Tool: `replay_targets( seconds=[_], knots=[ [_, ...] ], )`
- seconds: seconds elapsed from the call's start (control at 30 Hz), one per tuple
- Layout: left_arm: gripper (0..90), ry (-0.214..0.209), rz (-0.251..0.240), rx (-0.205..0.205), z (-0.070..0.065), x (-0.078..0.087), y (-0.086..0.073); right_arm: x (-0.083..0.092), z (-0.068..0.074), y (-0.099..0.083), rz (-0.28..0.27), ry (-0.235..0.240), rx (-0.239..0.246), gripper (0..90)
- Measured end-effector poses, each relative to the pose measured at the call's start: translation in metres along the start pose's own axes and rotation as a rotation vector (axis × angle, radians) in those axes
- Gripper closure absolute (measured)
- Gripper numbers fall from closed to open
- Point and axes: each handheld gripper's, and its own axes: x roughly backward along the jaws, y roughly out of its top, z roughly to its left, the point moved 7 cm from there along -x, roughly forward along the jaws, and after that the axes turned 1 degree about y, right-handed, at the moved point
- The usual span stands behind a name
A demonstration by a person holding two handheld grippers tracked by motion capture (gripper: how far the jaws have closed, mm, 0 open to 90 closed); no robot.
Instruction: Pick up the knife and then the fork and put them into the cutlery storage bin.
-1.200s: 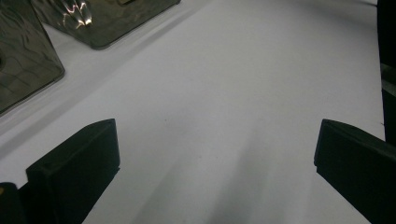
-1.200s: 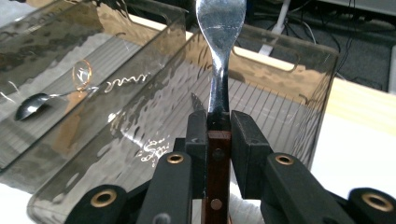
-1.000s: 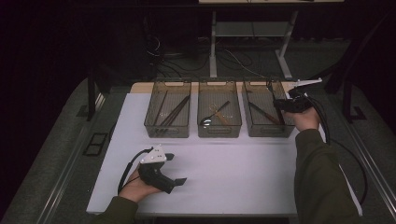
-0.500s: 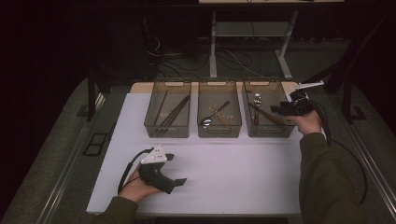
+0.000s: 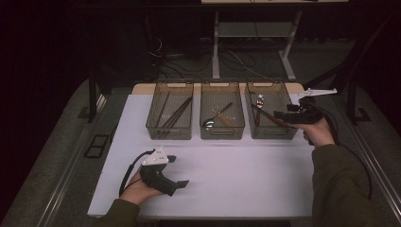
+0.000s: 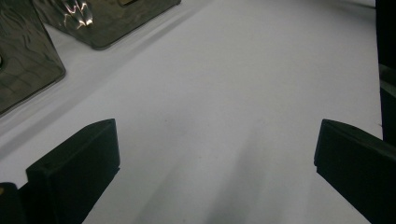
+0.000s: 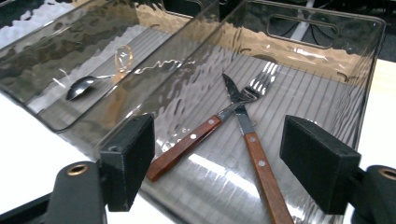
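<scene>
Wood-handled fork (image 7: 224, 119) and knife (image 7: 252, 149) crossed in bin (image 7: 327, 93), right hand-held gripper (image 7: 217, 163) wide open, empty.

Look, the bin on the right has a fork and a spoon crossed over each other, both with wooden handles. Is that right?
Not quite. The right bin holds a fork crossed with a knife, not a spoon, both with wooden handles. The right gripper view shows it. The spoon lies in the middle bin.

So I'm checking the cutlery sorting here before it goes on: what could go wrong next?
The fork and knife lie crossed in the right bin, so any later pick may drag both. The right gripper, its jaws just opened with nothing between them, sits close over the bin's near wall and could knock it. The left gripper rests open on the white table, away from the bins.
</scene>
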Motion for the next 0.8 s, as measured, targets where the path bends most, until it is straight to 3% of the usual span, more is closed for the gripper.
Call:
replay_targets(
  seconds=[0.07,0.47,0.8],
  knots=[
    [0.0,0.000,0.002,0.003,0.000,0.000,0.000,0.002,0.003,-0.002,-0.009,-0.009,-0.002,20.1],
    [0.0,-0.005,-0.002,0.017,0.001,0.001,0.000,0.020,0.024,-0.018,-0.089,0.015,0.009,16.0],
    [0.0,0.003,-0.020,0.034,0.003,0.001,0.001,0.032,0.041,-0.036,-0.112,0.042,0.021,15.9]
  ],
)
